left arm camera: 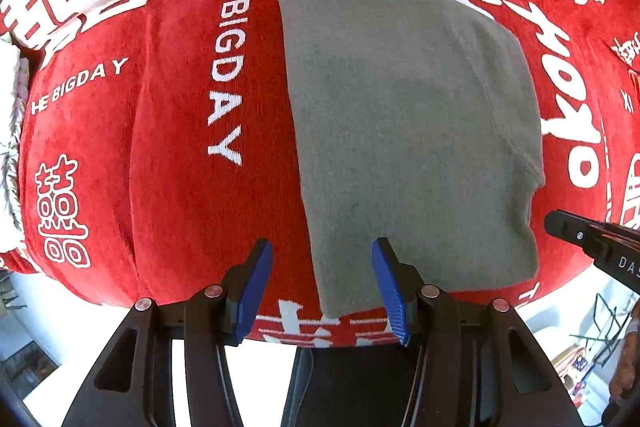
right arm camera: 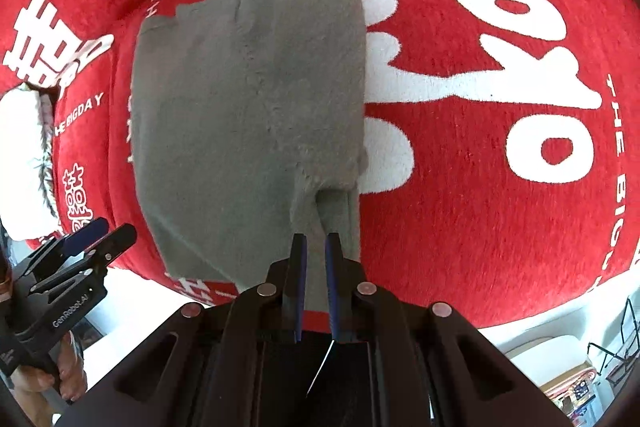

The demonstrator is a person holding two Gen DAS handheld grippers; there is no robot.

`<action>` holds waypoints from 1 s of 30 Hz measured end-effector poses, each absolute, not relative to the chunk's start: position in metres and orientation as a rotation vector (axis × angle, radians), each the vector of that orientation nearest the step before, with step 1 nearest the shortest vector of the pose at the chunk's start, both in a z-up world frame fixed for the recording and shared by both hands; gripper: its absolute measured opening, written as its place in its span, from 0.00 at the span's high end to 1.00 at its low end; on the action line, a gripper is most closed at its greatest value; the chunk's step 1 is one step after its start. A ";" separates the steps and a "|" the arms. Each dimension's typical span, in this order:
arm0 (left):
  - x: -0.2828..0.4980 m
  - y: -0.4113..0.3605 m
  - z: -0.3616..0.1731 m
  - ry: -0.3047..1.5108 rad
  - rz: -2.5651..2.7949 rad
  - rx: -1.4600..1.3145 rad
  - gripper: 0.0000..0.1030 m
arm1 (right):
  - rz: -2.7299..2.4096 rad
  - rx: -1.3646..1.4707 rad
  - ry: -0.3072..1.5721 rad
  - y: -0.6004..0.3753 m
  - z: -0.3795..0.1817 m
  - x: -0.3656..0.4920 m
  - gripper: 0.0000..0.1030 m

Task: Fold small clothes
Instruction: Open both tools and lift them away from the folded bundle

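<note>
A grey garment (left arm camera: 408, 123) lies folded into a tall rectangle on a red cloth with white lettering (left arm camera: 180, 187). My left gripper (left arm camera: 322, 251) is open, its blue fingers spread above the garment's near left corner, holding nothing. In the right wrist view the same garment (right arm camera: 248, 115) fills the middle. My right gripper (right arm camera: 316, 243) is nearly closed over the garment's near right edge, where a fold of cloth (right arm camera: 332, 203) bunches just ahead of the tips. Whether cloth sits between the pads is hard to tell.
The red cloth (right arm camera: 500, 187) covers the whole work surface and ends at a near edge with white floor beyond. The left gripper (right arm camera: 88, 231) shows at the left of the right wrist view, and the right gripper (left arm camera: 592, 239) at the right of the left wrist view. A white patterned item (right arm camera: 24, 155) lies far left.
</note>
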State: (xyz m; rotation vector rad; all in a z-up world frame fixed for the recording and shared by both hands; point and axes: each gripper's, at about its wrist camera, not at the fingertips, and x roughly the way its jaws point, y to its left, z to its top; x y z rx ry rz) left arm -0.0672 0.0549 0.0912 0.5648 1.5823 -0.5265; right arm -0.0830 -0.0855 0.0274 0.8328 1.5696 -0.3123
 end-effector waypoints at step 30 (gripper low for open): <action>-0.063 0.063 0.186 1.464 -0.554 0.478 0.14 | -0.389 0.682 1.480 -0.072 0.122 -0.072 0.54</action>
